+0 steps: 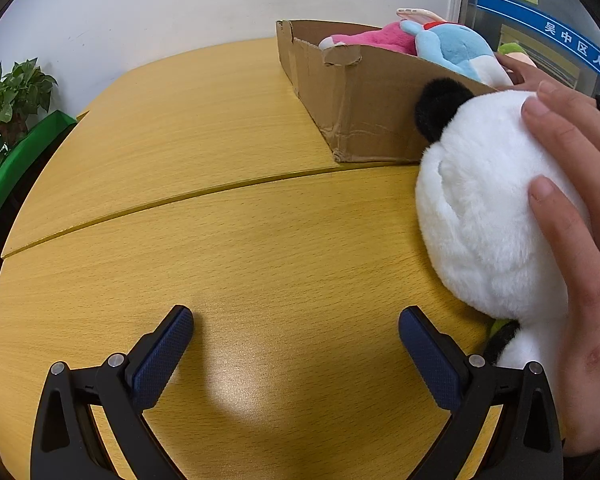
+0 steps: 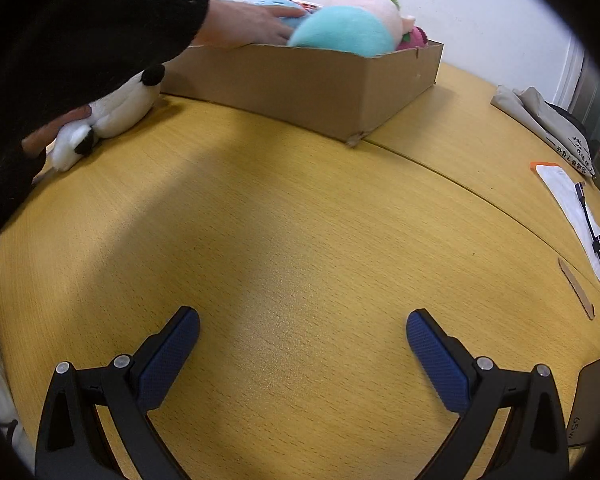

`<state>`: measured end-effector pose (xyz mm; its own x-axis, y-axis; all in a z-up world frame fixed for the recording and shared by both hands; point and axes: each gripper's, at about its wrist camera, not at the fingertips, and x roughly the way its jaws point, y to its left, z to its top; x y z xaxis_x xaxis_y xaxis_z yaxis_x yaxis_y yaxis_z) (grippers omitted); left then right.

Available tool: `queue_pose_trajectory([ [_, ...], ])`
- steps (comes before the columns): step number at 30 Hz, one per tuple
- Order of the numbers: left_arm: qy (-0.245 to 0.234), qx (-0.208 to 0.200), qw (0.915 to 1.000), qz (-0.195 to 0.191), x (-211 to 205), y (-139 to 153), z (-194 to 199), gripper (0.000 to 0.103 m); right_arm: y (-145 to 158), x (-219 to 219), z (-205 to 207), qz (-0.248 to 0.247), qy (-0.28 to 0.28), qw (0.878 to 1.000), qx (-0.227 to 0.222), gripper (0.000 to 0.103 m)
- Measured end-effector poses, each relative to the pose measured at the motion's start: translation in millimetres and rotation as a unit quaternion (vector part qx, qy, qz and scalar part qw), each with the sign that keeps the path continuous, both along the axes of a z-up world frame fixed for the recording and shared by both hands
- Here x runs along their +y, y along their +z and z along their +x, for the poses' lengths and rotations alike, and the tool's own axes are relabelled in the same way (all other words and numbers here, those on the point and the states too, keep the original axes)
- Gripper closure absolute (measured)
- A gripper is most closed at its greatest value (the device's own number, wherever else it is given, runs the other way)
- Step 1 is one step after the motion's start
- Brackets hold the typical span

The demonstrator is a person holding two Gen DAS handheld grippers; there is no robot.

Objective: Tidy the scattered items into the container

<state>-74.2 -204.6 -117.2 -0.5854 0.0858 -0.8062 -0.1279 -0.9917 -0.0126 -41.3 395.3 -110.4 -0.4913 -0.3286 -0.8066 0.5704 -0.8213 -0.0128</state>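
Both two-finger tools hung low over a yellow wood-grain table [image 1: 228, 240], each with its blue-padded jaws spread wide and holding nothing: the left gripper [image 1: 296, 326] and the right gripper [image 2: 303, 326]. Just beside the left gripper, a bare hand [image 1: 580, 216] lay flat across a white plush panda with black ears [image 1: 488, 208], fingers curled over its head. The panda rested on the table, touching the near wall of a shallow brown cardboard box [image 1: 364, 108]. Inside the box lay a pink plush toy [image 1: 376, 38] and a light blue plush toy [image 1: 456, 46]. A second hand [image 2: 252, 24], in a black sleeve [image 2: 92, 24], reached into the box onto the blue toy.
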Motion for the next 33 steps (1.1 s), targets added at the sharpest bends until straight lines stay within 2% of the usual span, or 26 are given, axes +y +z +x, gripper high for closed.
queue_pose_trajectory([
  [33,0.002,0.000,1.0000,0.000,0.9,-0.4,2.4,0.000,0.2,-0.2,-0.3,0.000,-0.002,1.000,0.000,0.000],
])
